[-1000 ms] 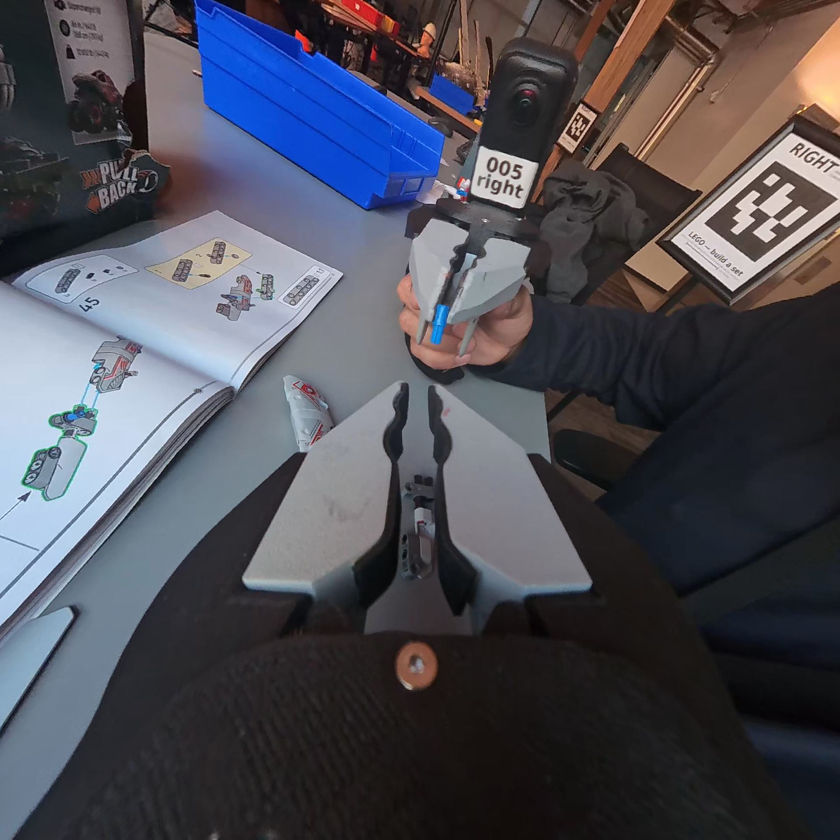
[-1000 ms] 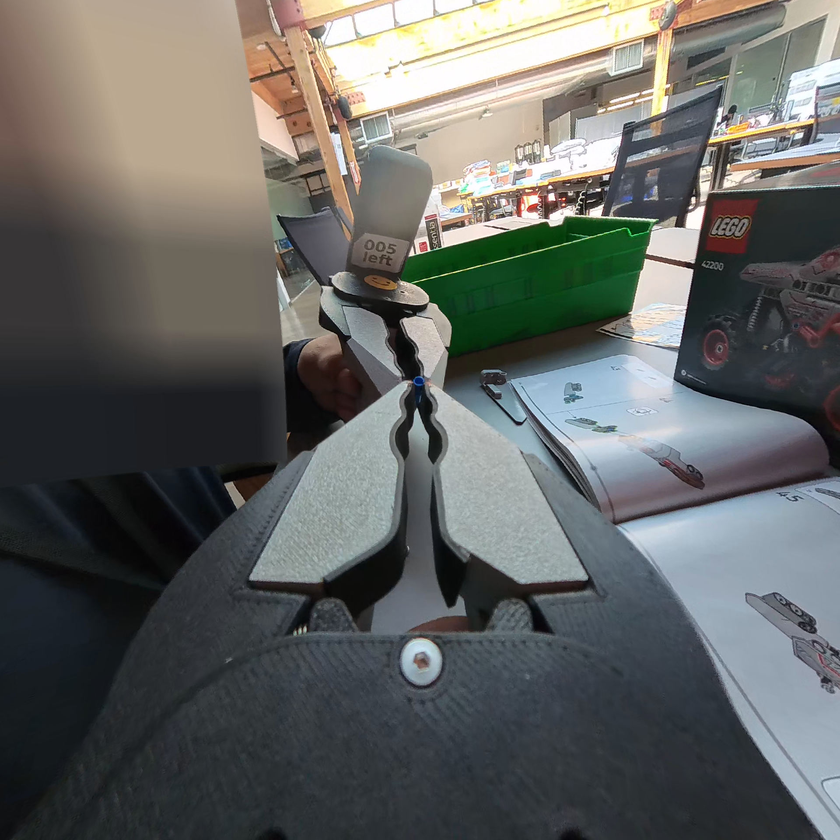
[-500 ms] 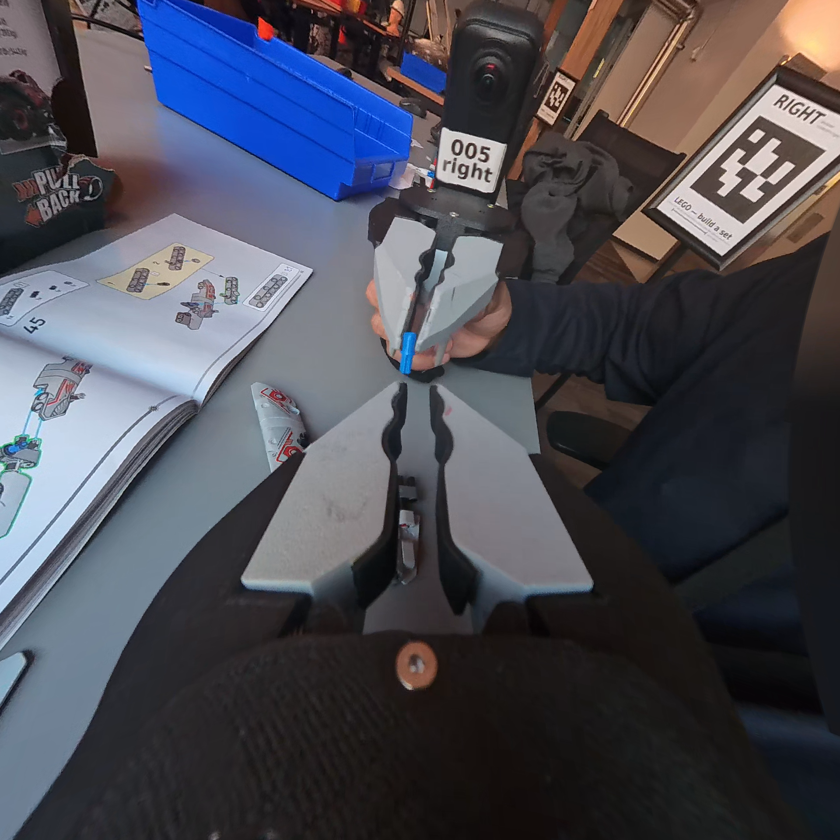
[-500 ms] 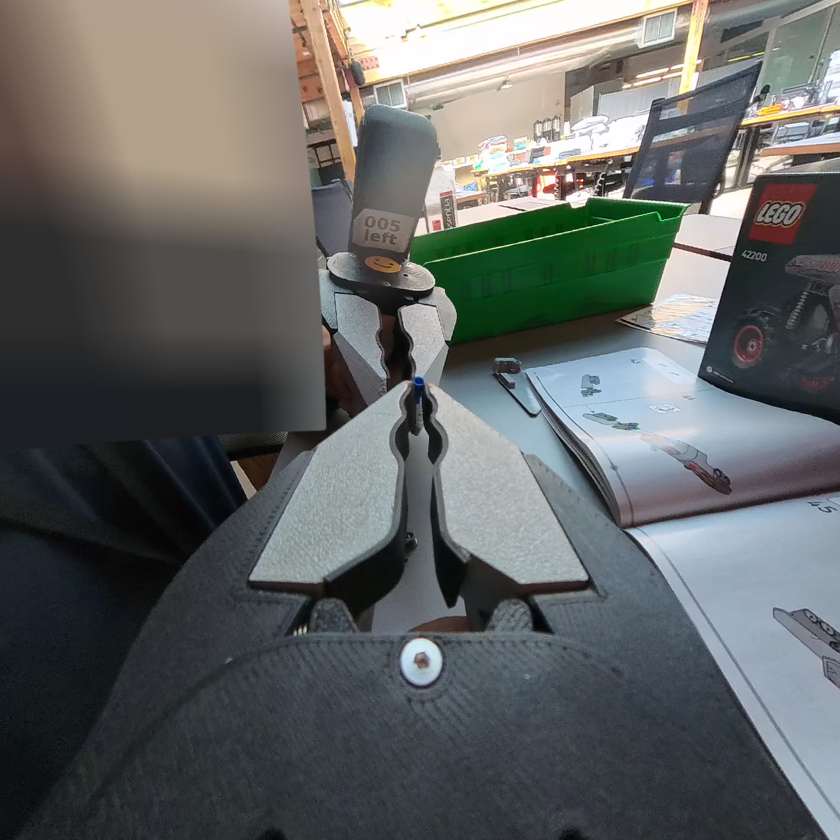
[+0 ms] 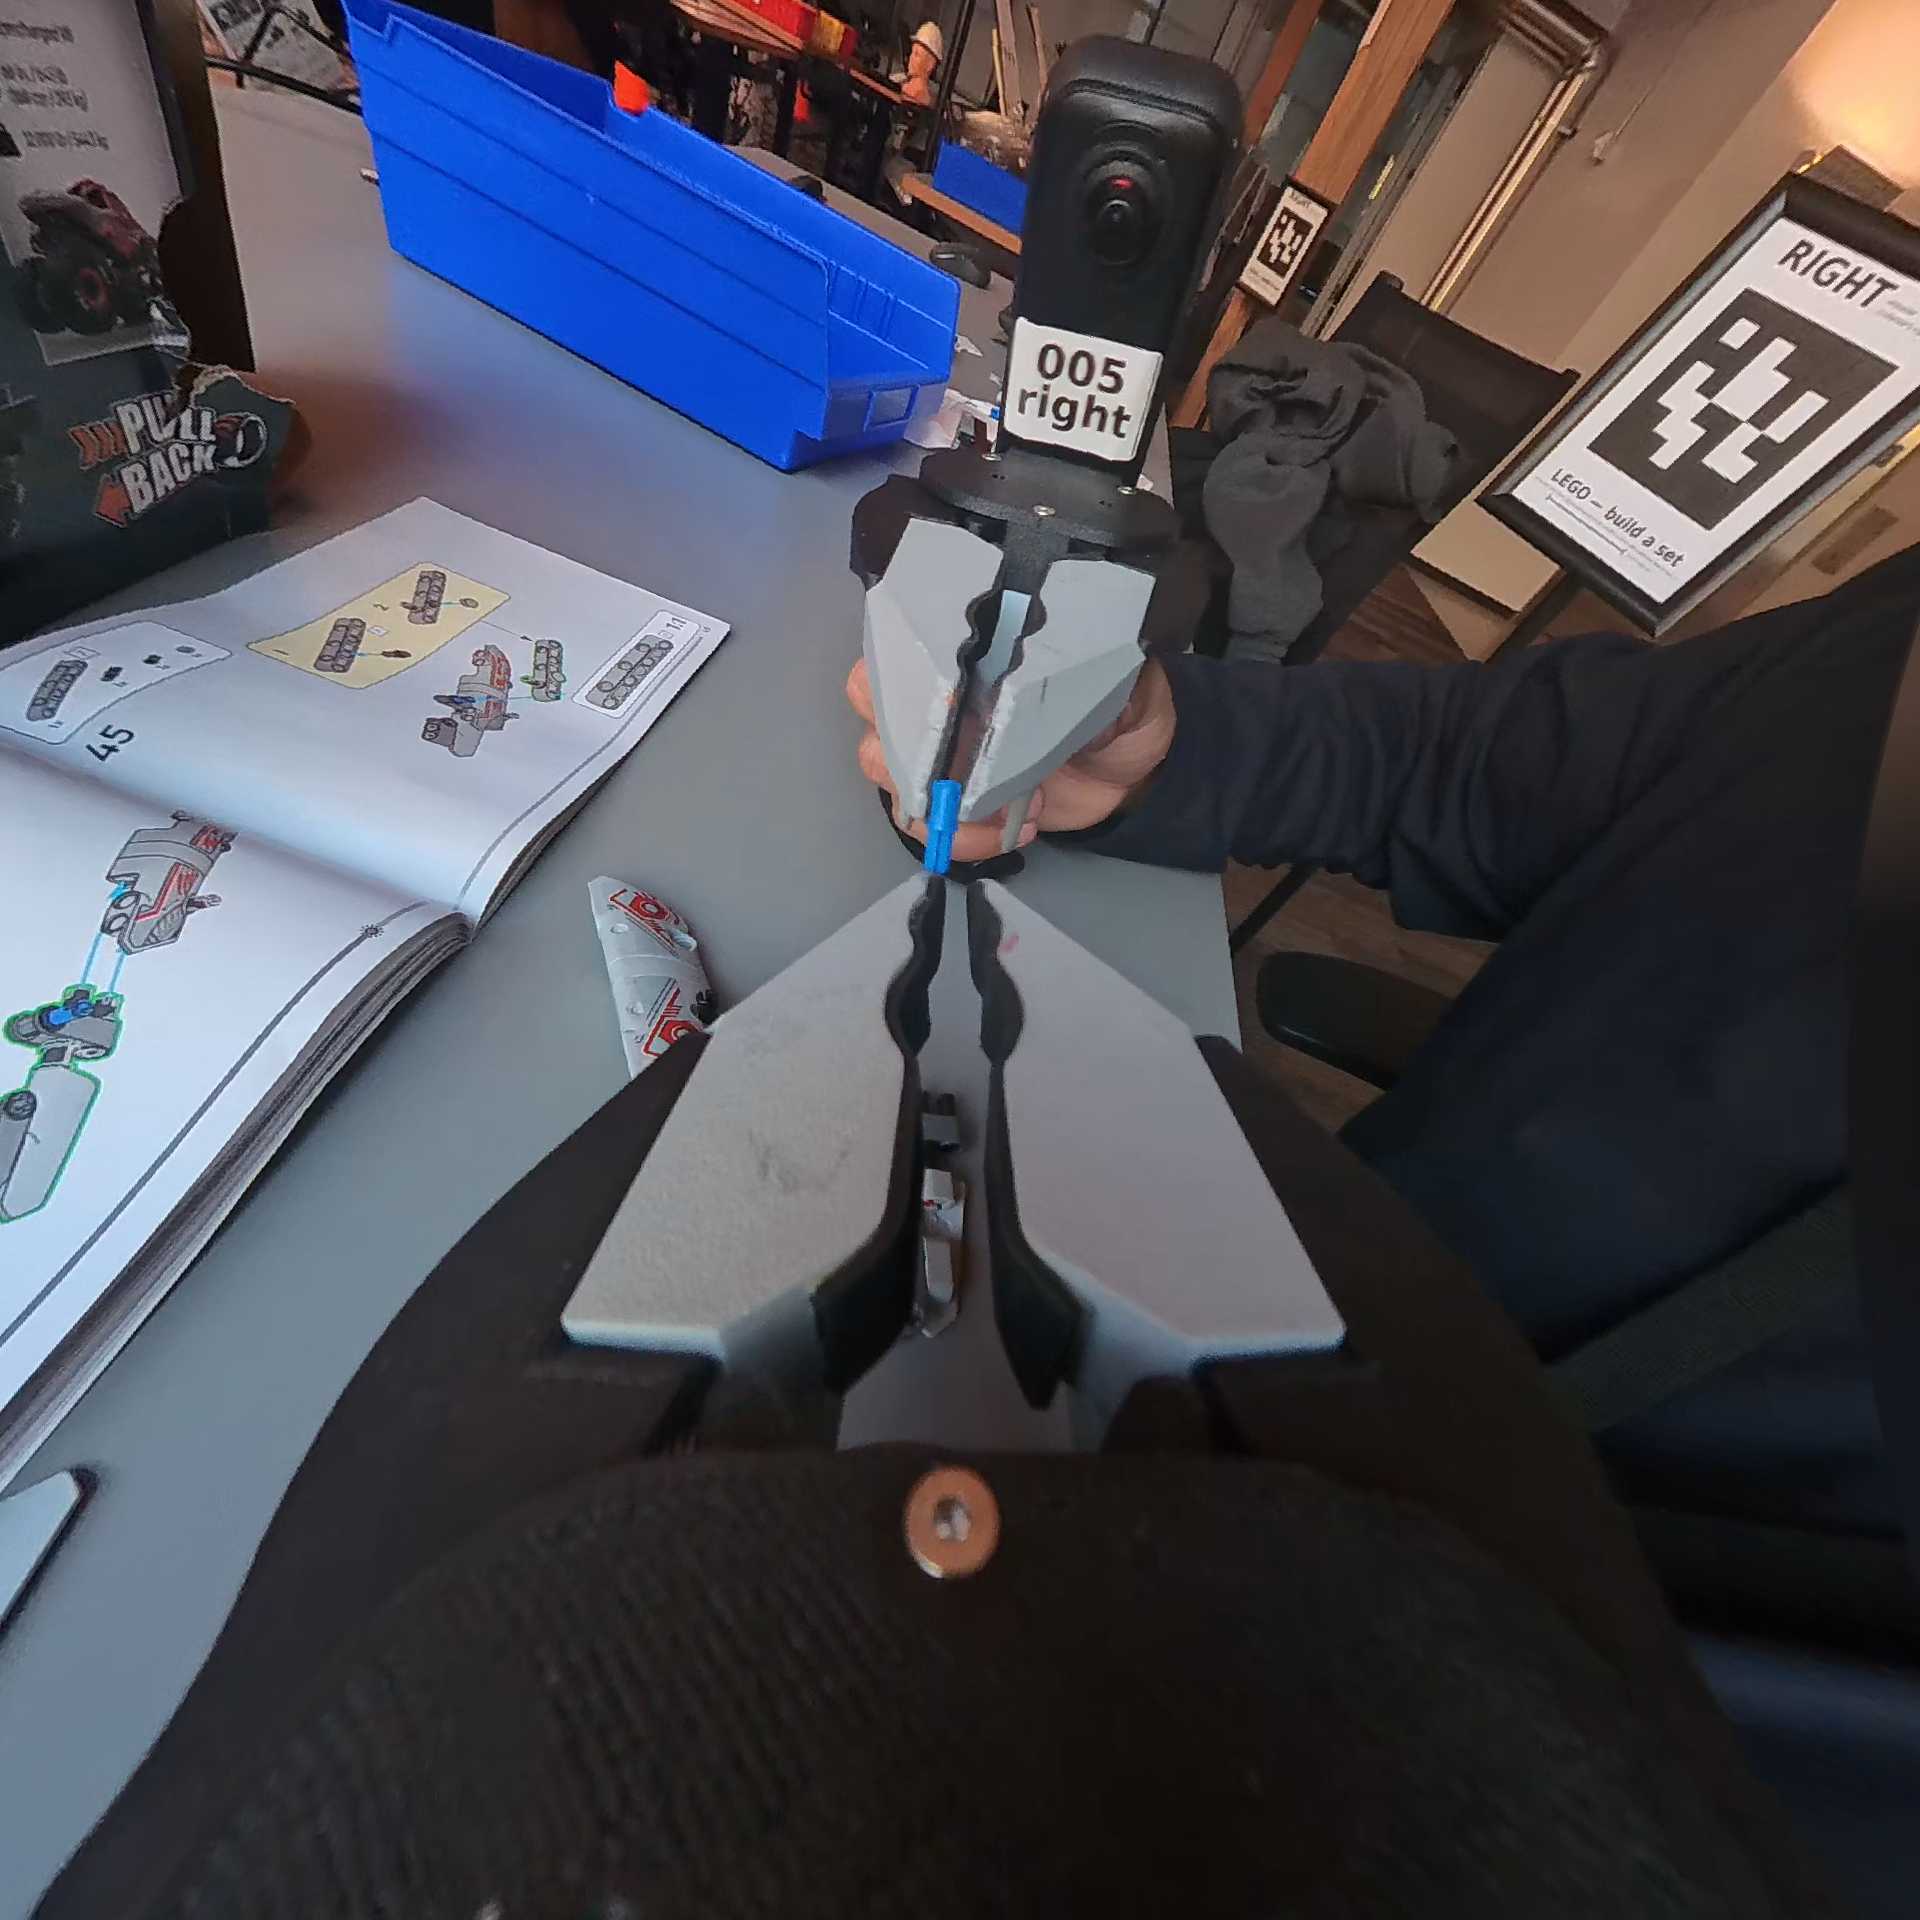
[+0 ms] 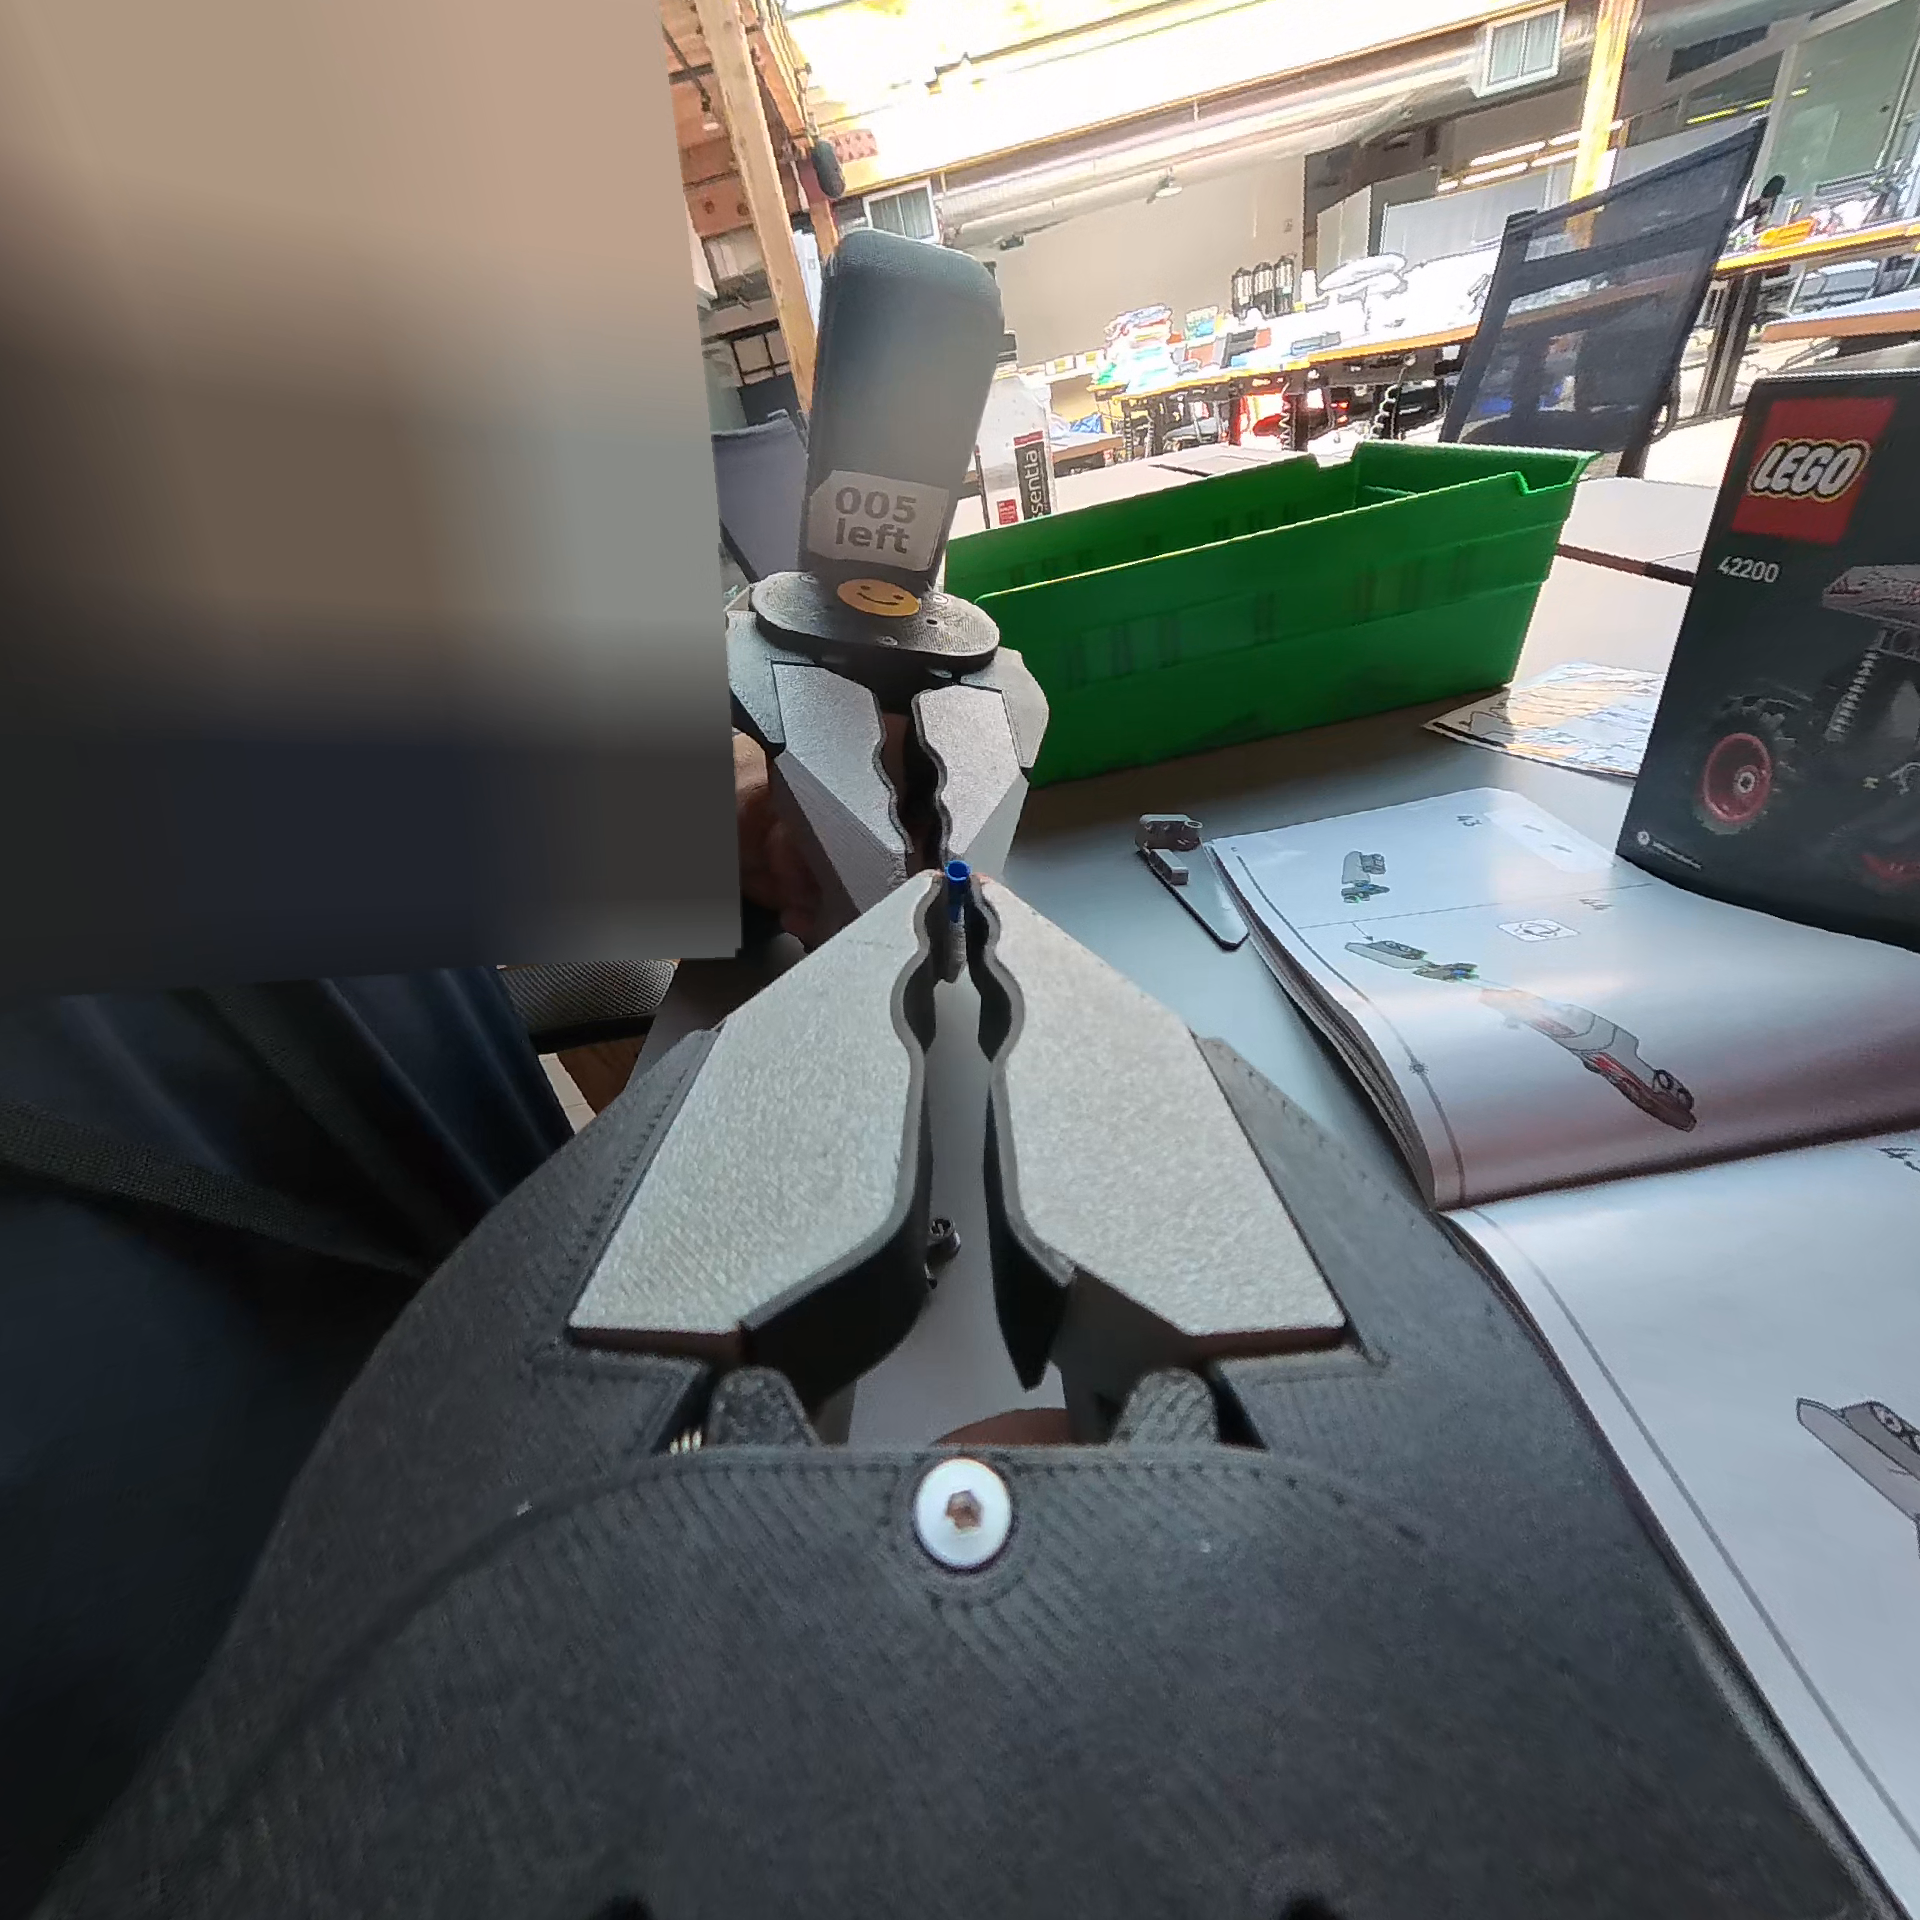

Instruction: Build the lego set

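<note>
My right gripper [image 6: 956,896] is shut on a short blue pin [image 6: 956,875] that sticks out past its tips. In the left wrist view the right gripper [image 5: 956,821] points down at me, with the blue pin [image 5: 940,826] reaching my left gripper [image 5: 945,894]. The left jaws stand almost shut with a narrow gap, and nothing shows gripped at the tips. A small grey-and-red Lego assembly [image 5: 940,1216] shows through the gap and seems to lie on the table beneath. The left gripper [image 6: 925,857] faces the right one tip to tip.
A white-and-red Lego panel [image 5: 649,966] lies beside the open instruction booklet [image 5: 312,779]. A blue bin [image 5: 644,239] and the set's box [image 5: 94,312] stand behind. A green bin [image 6: 1247,613], a small grey part [image 6: 1169,836] and the box [image 6: 1818,644] show in the right wrist view. The table edge [image 5: 1195,831] is close. Less than 4 cm separates the two grippers' tips.
The two grippers have come closer tip to tip. The blue pin, about a hand's width away a second ago, now meets the left fingertips. Neither jaw opening has visibly changed.
</note>
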A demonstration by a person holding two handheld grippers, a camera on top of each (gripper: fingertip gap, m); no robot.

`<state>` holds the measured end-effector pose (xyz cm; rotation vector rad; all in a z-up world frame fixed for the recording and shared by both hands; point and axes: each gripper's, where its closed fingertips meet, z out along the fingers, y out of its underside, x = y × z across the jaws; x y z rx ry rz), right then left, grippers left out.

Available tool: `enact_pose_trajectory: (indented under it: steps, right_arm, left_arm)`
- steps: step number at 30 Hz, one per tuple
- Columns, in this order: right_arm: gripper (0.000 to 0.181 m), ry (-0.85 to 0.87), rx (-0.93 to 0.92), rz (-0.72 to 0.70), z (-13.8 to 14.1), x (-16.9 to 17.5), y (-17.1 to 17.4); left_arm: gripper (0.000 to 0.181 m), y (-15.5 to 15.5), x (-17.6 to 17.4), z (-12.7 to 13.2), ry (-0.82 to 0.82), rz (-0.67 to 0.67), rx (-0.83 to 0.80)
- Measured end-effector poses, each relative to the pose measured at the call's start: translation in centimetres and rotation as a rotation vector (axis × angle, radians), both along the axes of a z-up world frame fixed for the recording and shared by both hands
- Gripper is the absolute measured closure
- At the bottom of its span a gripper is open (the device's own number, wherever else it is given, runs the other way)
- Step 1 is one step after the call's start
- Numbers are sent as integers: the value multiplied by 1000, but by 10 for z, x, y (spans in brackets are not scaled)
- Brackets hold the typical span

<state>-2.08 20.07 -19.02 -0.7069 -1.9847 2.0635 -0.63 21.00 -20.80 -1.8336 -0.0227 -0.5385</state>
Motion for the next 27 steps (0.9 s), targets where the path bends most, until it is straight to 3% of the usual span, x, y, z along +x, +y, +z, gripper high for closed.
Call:
enact_pose_trajectory:
  steps: [27]
  right_arm:
    - [181, -46, -20, -9, -2, -3, 2]
  left_arm:
    - [176, 1, -8, 0, -4, 49, -2]
